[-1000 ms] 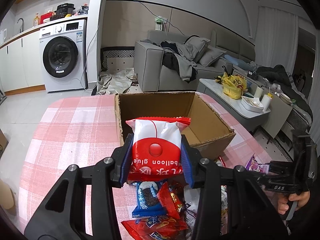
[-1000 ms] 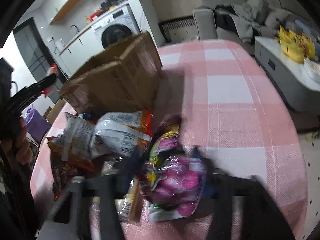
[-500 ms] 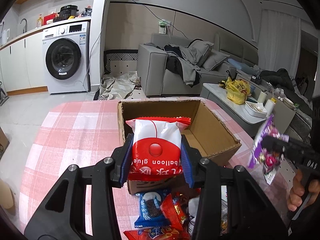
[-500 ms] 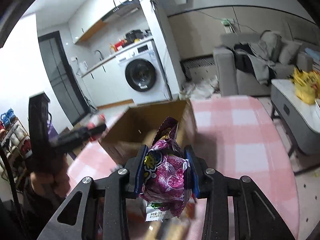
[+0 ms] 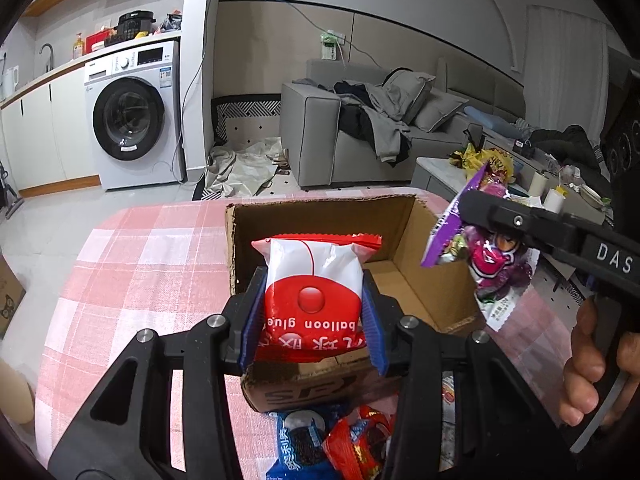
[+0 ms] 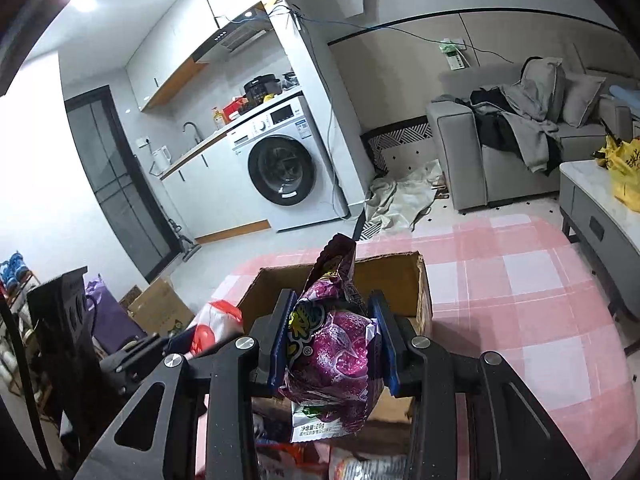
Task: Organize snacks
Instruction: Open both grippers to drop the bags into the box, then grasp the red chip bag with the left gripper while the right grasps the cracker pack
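The left gripper (image 5: 312,316) is clamped on a red-and-white snack packet (image 5: 312,292) printed "balloon glue", its blue finger pads (image 5: 252,320) pressing both sides of the pack. The packet stands upright between the fingers, held above the near wall of an open cardboard box (image 5: 404,280), with its top edge reaching over the box's opening.

The right gripper (image 6: 334,344) is closed on a purple snack bag (image 6: 336,356), blue pads (image 6: 280,336) squeezing its crinkled middle; the bag's pointed top sticks up past the fingers and its white lower label hangs below them. In the left wrist view this same bag (image 5: 492,256) hangs over the right wall of the box, gripped by the black tool held in the person's right hand (image 5: 588,364).

The box sits on a table covered by a pink-and-white checked cloth (image 5: 132,276); its inside looks bare cardboard as far as the views show. On the cloth just before the box's near wall lie more snacks: a blue cookie packet (image 5: 300,444) and a red wrapper (image 5: 356,444), touching each other.

Beyond the table stand a white washing machine (image 5: 132,116), a grey sofa (image 5: 320,132) heaped with clothes, and a low table with a yellow bag (image 6: 624,168).
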Motion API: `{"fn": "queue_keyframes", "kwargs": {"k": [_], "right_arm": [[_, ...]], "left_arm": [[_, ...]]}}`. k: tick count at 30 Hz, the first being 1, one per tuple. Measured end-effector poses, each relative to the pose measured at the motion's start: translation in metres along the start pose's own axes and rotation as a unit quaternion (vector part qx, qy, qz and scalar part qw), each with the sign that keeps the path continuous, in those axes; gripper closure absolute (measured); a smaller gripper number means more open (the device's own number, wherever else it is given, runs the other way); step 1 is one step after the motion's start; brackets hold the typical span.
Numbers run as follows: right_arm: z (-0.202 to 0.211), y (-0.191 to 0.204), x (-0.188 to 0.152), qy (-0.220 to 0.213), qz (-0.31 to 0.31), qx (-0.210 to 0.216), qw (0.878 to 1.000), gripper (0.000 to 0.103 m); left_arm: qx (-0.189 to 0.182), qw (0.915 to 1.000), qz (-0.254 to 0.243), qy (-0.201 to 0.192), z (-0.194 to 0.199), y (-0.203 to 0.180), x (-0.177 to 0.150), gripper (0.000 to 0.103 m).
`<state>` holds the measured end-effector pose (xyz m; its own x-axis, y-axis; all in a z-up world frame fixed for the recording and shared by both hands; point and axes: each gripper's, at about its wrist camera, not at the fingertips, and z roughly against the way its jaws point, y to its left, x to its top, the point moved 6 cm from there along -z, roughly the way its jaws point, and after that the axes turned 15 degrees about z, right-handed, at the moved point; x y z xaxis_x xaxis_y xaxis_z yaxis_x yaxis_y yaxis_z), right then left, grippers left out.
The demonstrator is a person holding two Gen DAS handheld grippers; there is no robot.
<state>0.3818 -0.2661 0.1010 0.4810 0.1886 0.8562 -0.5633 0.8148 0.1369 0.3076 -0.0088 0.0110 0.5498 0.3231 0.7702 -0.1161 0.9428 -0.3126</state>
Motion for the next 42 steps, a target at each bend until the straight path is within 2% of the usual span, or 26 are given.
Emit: {"fn": "queue_keyframes", "kwargs": {"k": [2, 4, 6, 7, 8, 9, 10, 12, 14, 16, 23, 30, 37, 42], "right_arm": [[-0.009, 0.003, 0.000, 0.013, 0.000, 0.001, 1.000, 0.064], [-0.013, 0.005, -0.001, 0.021, 0.002, 0.005, 1.000, 0.058], [-0.012, 0.002, 0.000, 0.020, 0.006, 0.008, 1.000, 0.047], [-0.011, 0.002, 0.000, 0.021, 0.009, 0.008, 1.000, 0.044], [-0.009, 0.001, 0.000, 0.021, 0.011, 0.007, 1.000, 0.037], [-0.007, -0.002, -0.001, 0.022, 0.012, 0.008, 1.000, 0.028], [-0.004, -0.004, -0.005, 0.025, 0.011, 0.010, 1.000, 0.023], [0.001, -0.005, -0.009, 0.030, 0.013, 0.011, 0.999, 0.008], [0.008, -0.006, -0.014, 0.034, 0.020, 0.000, 0.999, 0.001], [0.016, -0.006, -0.019, 0.039, 0.028, -0.007, 0.999, 0.000], [0.045, -0.011, -0.046, 0.060, 0.033, -0.017, 0.997, 0.000], [0.072, -0.011, -0.070, 0.068, 0.027, -0.023, 0.997, 0.000], [0.083, -0.009, -0.103, 0.095, 0.031, -0.037, 0.994, 0.000], [0.087, -0.012, -0.124, 0.111, 0.018, -0.044, 0.993, 0.000]], "left_arm": [[0.003, 1.0000, 0.002, 0.004, -0.006, 0.000, 0.001, 0.063], [0.004, 1.0000, 0.006, 0.006, -0.009, 0.002, 0.001, 0.063], [0.005, 1.0000, 0.006, 0.004, -0.009, 0.001, 0.002, 0.061], [0.003, 1.0000, 0.003, 0.007, -0.009, 0.001, 0.002, 0.054], [0.004, 1.0000, 0.003, 0.008, -0.008, 0.003, 0.003, 0.043], [0.007, 0.9999, 0.006, 0.007, -0.007, 0.003, 0.003, 0.036], [0.008, 0.9999, 0.008, 0.005, -0.005, 0.004, 0.005, 0.024], [-0.001, 0.9999, 0.012, 0.002, 0.002, 0.006, 0.006, 0.020], [-0.005, 0.9999, 0.014, 0.004, 0.011, 0.008, 0.005, 0.011], [-0.002, 0.9999, 0.014, 0.003, 0.021, 0.010, 0.003, 0.000], [0.008, 1.0000, 0.000, -0.005, 0.067, 0.017, -0.014, 0.000], [0.023, 0.9997, 0.003, 0.000, 0.105, 0.033, -0.046, 0.000], [0.032, 0.9995, 0.006, 0.001, 0.132, 0.054, -0.079, 0.000], [0.031, 0.9992, 0.018, 0.017, 0.138, 0.062, -0.099, 0.001]]}}
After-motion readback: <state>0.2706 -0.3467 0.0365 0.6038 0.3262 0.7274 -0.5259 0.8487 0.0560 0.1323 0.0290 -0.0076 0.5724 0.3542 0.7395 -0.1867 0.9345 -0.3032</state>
